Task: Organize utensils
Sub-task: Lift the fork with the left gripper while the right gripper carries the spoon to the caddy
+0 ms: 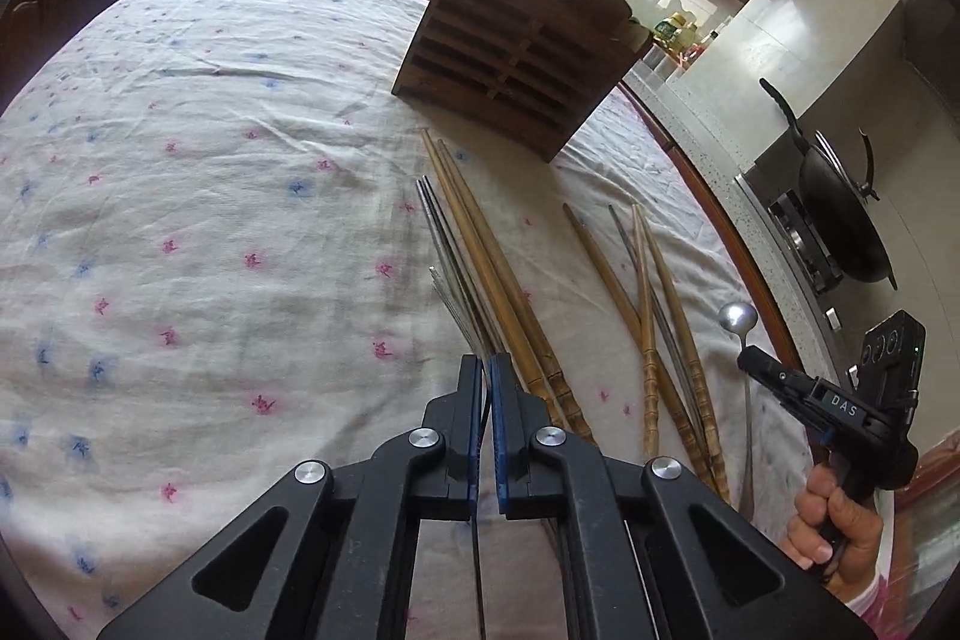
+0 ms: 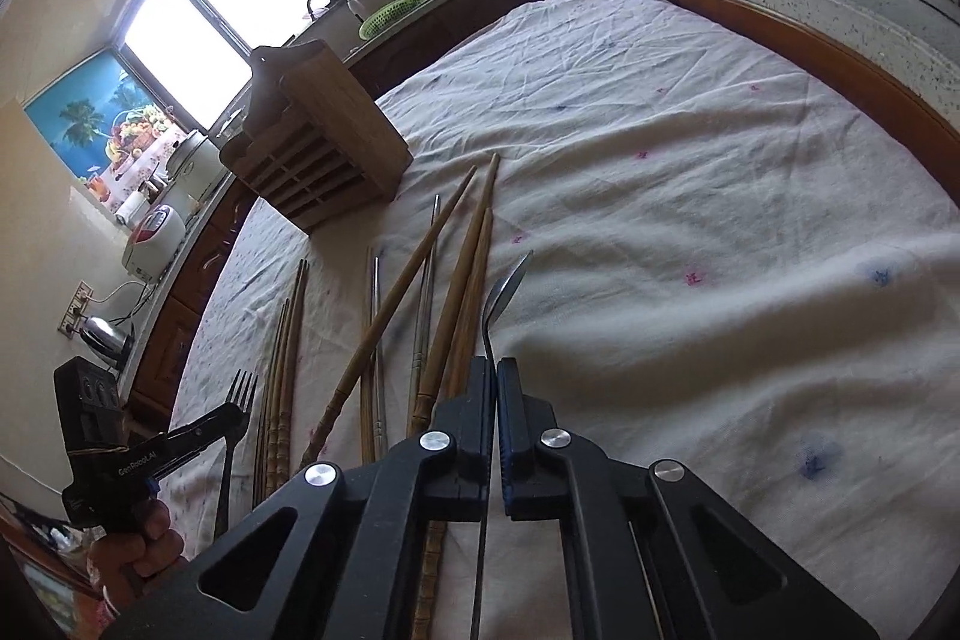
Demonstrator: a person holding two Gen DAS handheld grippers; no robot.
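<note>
My left gripper [image 1: 486, 361] is shut on a metal fork [image 1: 453, 298], tines pointing forward; the fork also shows in the right wrist view [image 2: 240, 394] with the left gripper [image 2: 231, 421] on it. My right gripper [image 2: 495, 364] is shut on a metal spoon [image 2: 504, 292], bowl forward; it shows in the left wrist view [image 1: 747, 355] with the spoon [image 1: 737, 317]. Wooden chopsticks [image 1: 498, 274] and metal chopsticks [image 1: 441, 226] lie on the cloth between the grippers. A wooden slatted utensil holder [image 1: 516, 52] stands beyond them, also in the right wrist view [image 2: 318, 142].
A white floral tablecloth [image 1: 198, 196] covers the table. A counter with a wok [image 1: 840, 214] on a stove runs along the right. A sink, a green basket [image 2: 390, 16], a rice cooker [image 2: 153, 244] and a kettle [image 2: 105, 340] stand on the far counters.
</note>
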